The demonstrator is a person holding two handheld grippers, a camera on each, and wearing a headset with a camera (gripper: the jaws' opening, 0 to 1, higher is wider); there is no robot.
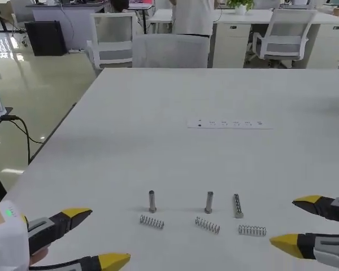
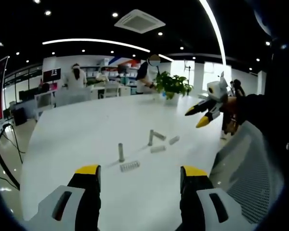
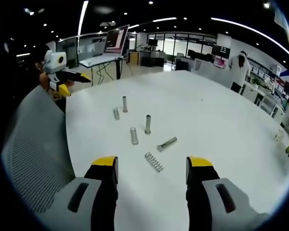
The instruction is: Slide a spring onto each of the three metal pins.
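Observation:
Three metal pins stand in a row on the white table (image 1: pixel 214 96): the left pin (image 1: pixel 152 201) and the middle pin (image 1: pixel 209 202) are upright, and the right pin (image 1: pixel 237 206) lies on its side (image 3: pixel 166 143). One loose spring lies in front of each: left spring (image 1: pixel 151 222), middle spring (image 1: pixel 207 225), right spring (image 1: pixel 252 230). My left gripper (image 1: pixel 99 237) is open at the near left, short of the left spring (image 2: pixel 129 166). My right gripper (image 1: pixel 291 221) is open at the near right, its jaws pointing at the right spring (image 3: pixel 154 161). Both hold nothing.
A flush socket strip (image 1: pixel 230 123) sits in the table's middle. Office chairs (image 1: pixel 170 51) stand along the far edge, with desks and people beyond. The table's left edge drops to the floor with a cable (image 1: pixel 22 132). A potted plant (image 2: pixel 173 85) stands at the table's end.

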